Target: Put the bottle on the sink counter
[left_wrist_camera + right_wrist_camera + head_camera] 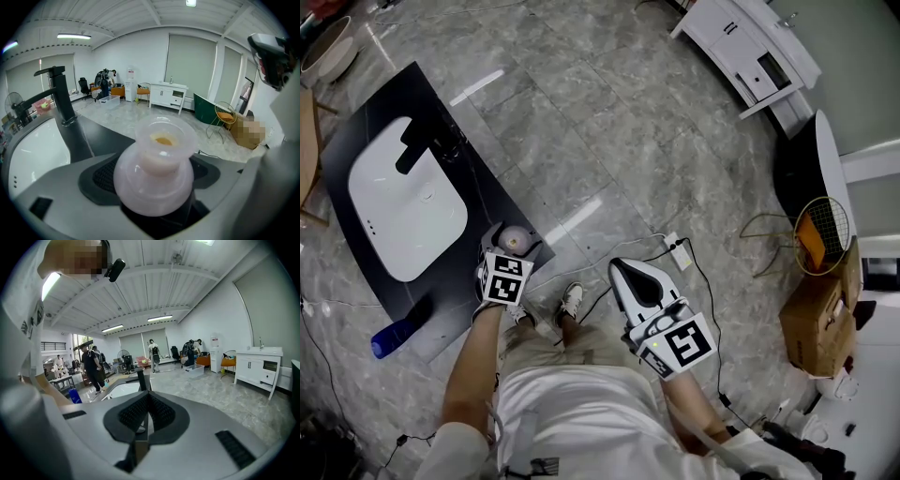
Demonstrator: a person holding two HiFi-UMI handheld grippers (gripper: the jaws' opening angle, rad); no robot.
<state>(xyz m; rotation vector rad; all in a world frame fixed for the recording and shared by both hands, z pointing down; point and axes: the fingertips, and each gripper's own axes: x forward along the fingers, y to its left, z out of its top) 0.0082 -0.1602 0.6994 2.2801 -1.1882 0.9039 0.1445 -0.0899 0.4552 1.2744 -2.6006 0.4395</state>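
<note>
Status: my left hand-held gripper (511, 246) is clamped on the bottle (157, 168), jaws spread wide around its round, pale, translucent body. The neck end faces up and partly back along the jaws. Something orange shows inside the neck, and I cannot tell whether a cap is fitted. My right hand-held gripper (147, 413) is clenched on nothing and is held well apart from the work, over the floor (609, 122).

Position: the bottle sits at the near corner of the dark worktop (487, 202), on the side away from the white basin (408, 211) and the black faucet (61, 96). I cannot tell whether its base touches the surface. A blue bottle (396, 331) lies at the worktop's other near end, well clear.

Hazards, as I judge them:

1. Fall to the floor. Cause: releasing this close to the corner. If the base overhangs the edge, the bottle tips off. Move further in over the worktop before opening.
2. Slip in the grip. Cause: the pads bear on a smooth, curved wall, so a jolt could rotate or squeeze the bottle out.
3. Topple or roll on release. Cause: setting it down tilted, or from above the surface. The rounded body would roll toward the edge or the basin.
4. Spill. Cause: tilting further, if the neck is in fact uncapped.
</note>
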